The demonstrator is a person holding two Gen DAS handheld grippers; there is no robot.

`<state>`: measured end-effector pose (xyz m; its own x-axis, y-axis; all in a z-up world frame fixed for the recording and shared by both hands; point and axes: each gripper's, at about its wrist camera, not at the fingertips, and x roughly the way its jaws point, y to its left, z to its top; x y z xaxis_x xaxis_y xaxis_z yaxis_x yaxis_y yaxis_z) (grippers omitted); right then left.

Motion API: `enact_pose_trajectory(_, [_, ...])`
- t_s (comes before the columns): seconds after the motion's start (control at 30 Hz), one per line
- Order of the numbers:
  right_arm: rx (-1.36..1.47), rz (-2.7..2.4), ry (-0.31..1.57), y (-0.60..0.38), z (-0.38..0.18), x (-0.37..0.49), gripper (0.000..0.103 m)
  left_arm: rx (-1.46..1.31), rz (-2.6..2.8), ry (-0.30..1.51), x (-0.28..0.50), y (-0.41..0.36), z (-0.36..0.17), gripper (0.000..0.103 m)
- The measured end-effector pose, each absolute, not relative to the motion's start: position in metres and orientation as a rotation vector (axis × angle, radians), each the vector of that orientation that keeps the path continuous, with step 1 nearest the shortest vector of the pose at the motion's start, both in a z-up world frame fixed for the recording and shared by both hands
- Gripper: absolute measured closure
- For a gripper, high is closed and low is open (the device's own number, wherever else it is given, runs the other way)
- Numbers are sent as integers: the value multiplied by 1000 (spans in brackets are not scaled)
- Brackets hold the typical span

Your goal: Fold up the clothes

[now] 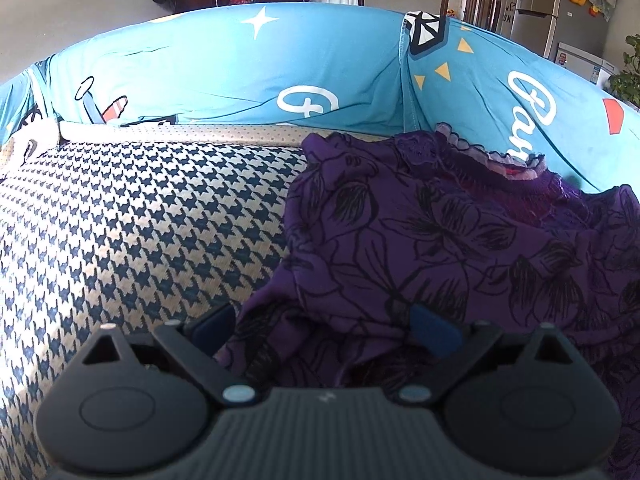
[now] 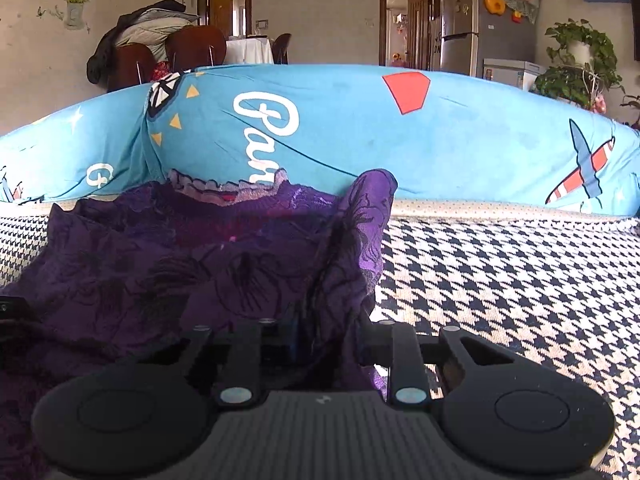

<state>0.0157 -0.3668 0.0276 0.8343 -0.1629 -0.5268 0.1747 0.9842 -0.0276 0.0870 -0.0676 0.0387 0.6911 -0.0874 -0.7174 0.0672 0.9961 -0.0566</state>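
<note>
A purple garment (image 1: 420, 232) with black flower outlines and a lace neckline lies crumpled on the houndstooth sofa seat (image 1: 140, 220). In the left wrist view it fills the right half. My left gripper (image 1: 324, 328) stands open wide at the garment's near left edge, and loose cloth lies between its blue pads (image 1: 434, 332) without being pressed. In the right wrist view the garment (image 2: 180, 264) covers the left half. My right gripper (image 2: 326, 340) is shut on its right edge. A gathered ridge of cloth rises from the narrow jaws towards the backrest.
A blue printed cover (image 2: 400, 140) drapes the sofa backrest right behind the garment. Bare houndstooth seat (image 2: 500, 280) stretches to the garment's right and left. Beyond the sofa stand brown chairs (image 2: 192, 52), a fridge (image 2: 468, 28) and a potted plant (image 2: 580, 60).
</note>
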Motion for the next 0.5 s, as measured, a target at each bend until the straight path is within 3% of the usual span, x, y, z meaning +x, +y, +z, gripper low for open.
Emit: enact_pose_trajectory(0.5, [-42,-31,427,-279,68,26,79,-84,-43,782,82,-27,52,5])
